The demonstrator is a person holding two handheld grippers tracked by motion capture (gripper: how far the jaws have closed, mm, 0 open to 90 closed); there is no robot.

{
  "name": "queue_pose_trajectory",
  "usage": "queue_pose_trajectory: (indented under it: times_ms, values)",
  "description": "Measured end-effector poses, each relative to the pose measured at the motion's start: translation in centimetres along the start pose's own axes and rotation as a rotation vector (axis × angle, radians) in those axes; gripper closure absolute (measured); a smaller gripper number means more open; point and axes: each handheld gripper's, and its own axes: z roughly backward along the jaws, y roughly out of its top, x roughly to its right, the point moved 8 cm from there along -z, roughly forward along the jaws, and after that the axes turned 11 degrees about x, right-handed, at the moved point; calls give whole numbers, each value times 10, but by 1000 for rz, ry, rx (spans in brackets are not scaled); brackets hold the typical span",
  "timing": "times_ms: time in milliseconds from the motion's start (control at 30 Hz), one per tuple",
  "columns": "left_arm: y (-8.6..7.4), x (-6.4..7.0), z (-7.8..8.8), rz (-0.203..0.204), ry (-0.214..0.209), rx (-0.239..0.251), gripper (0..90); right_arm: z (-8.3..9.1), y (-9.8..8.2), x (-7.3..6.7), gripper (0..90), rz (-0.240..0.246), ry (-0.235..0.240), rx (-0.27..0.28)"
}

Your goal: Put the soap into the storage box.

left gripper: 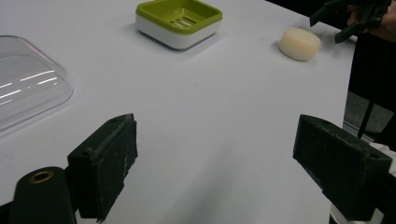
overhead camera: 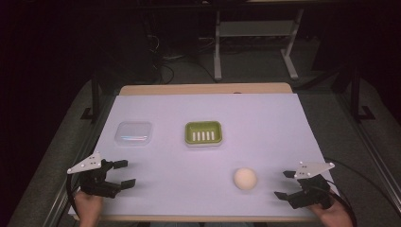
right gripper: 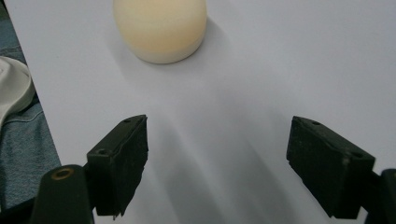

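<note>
Cream-coloured soap bar (overhead camera: 245,178) resting on the white table (overhead camera: 265,123), near the front edge, just ahead of the right tongs (overhead camera: 285,184); spread wide, gripping nothing. Green soap dish (overhead camera: 204,133) farther back near the middle, bare, well apart from the bar. Clear plastic lid (overhead camera: 134,133) off to its left, lying separate. Left tongs (overhead camera: 124,173) near the front left corner, likewise gaping and unladen. Judged barely begun: bar not yet grasped, dish unfilled, lid unplaced
</note>
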Motion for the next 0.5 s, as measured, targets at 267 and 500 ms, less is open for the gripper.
queue_pose_trajectory:
  times_ms: [267, 500]
  values:
    - [-1, 1, -1, -12, -12, -12, 131, 1, 3, 1, 192, 7, -10, 14]
    - [0, 1, 1, -20, -8, -7, 131, 0, 4, 0, 189, 2, -8, 13]
